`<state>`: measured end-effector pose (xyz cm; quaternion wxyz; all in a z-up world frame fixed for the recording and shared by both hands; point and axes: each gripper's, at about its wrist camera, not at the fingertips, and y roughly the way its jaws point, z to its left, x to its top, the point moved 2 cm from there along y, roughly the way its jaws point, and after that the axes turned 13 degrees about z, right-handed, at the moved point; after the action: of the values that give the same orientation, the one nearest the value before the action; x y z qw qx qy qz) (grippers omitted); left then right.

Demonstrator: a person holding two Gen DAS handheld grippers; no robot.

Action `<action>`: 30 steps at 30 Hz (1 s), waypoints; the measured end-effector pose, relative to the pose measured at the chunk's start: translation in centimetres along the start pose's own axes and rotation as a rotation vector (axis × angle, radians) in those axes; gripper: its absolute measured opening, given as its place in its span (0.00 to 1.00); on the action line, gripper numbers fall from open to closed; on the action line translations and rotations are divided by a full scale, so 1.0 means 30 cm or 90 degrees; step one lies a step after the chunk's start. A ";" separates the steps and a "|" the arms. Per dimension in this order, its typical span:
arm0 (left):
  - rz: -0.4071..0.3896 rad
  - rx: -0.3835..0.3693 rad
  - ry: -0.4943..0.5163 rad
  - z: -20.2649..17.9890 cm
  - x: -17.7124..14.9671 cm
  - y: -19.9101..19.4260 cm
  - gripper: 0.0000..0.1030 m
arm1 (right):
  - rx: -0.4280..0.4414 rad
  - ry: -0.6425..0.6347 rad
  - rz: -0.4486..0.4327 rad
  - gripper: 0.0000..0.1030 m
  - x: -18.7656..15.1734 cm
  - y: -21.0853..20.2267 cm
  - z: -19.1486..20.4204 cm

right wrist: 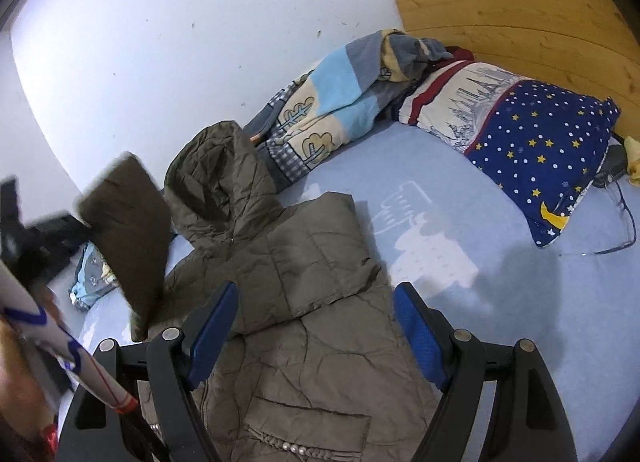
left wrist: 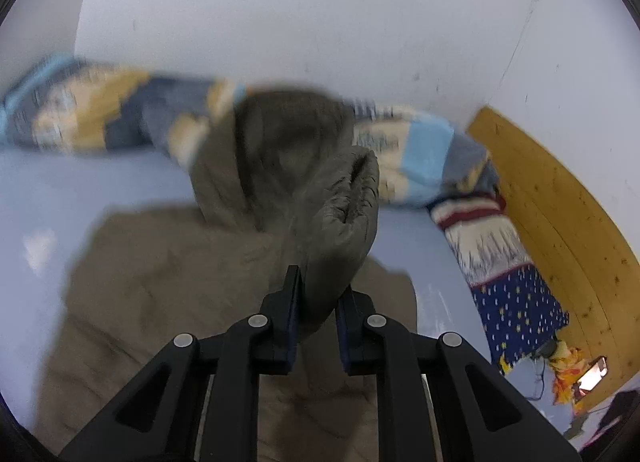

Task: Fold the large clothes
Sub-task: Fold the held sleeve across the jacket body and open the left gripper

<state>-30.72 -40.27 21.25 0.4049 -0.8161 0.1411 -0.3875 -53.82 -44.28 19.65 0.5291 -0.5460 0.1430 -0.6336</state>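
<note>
Your left gripper [left wrist: 316,302] is clamped on the jacket sleeve [left wrist: 344,213] — lifted above the jacket [right wrist: 304,302] spread on the bed [right wrist: 520,322]. Your right gripper [right wrist: 316,314] hangs open over the jacket. Bare sheet lies right; blanket [right wrist: 340,101], pillow [right wrist: 540,149] and headboard [right wrist: 520,13] border it.

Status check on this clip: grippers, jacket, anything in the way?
Left gripper shut on jacket sleeve, lifted. Right gripper open, empty, over jacket. Other sleeve folded in. Blanket touches hood.
</note>
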 end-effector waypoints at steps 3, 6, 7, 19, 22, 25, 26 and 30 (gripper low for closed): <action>0.038 0.011 0.011 -0.018 -0.087 0.132 0.14 | 0.006 0.013 -0.001 0.81 0.009 -0.003 -0.013; 0.070 0.020 0.024 -0.028 -0.179 0.246 0.14 | 0.001 0.018 -0.002 0.81 0.011 -0.005 -0.020; 0.085 0.027 0.028 -0.034 -0.206 0.275 0.15 | 0.001 0.019 0.001 0.81 0.011 -0.001 -0.023; 0.063 0.013 0.177 -0.067 -0.273 0.121 0.59 | -0.013 0.025 0.005 0.81 0.010 0.015 -0.025; 0.039 0.063 0.148 0.057 -0.190 0.073 0.60 | -0.017 0.025 0.008 0.81 0.007 0.019 -0.027; 0.032 0.147 0.082 0.249 -0.098 0.060 0.60 | -0.022 0.018 0.012 0.81 0.005 0.028 -0.021; 0.035 0.158 0.063 0.299 -0.082 0.066 0.60 | -0.024 0.016 0.014 0.81 0.004 0.032 -0.018; 0.073 0.193 -0.002 0.484 -0.059 0.137 0.60 | -0.029 0.007 0.024 0.81 0.004 0.053 -0.011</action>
<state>-20.72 -33.90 11.76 0.5453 -0.7368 0.1262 -0.3792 -53.25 -45.14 18.38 0.5275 -0.5515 0.1704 -0.6234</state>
